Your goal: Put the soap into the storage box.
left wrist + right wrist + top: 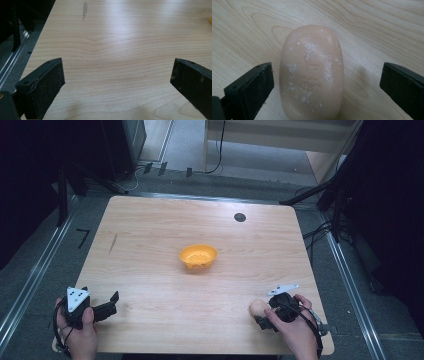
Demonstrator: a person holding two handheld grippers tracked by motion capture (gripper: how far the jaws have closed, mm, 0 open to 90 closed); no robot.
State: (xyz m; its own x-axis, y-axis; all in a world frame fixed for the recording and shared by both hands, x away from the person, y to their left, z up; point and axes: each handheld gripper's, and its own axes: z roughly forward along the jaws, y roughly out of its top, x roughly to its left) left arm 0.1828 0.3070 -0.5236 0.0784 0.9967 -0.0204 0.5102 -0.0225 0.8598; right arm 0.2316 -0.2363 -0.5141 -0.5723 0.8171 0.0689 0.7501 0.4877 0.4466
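Two grippers are working at the near edge of the wooden table (150, 230), which is carrying everything else you are dealing with. Largest on it is the orange bowl (198, 257), sitting near the middle of the table, well apart from both of your hands, with dark specks showing inside it. Your left gripper (114, 301) is resting by the near left corner, pointing across the boards toward the right; in the left gripper view its jaws are standing wide apart with bare wood grain between them, and a sliver of orange is peeking in at the right edge of that view. Your right gripper (261, 314) is sitting near the near right corner, aimed leftward, with its grey plate on top. The peach-coloured bar of soap (311, 72) is lying flat on the table right at that gripper's tips, close to the near edge. In the right gripper view the soap is lying between the open jaws: the jaw on the left of that view is just beside it, and the other is standing clear with wood showing between them, so nothing is clamped. White flecks are dusting the soap's top face. A small dark round spot (240, 217) is marking the table near its far edge.
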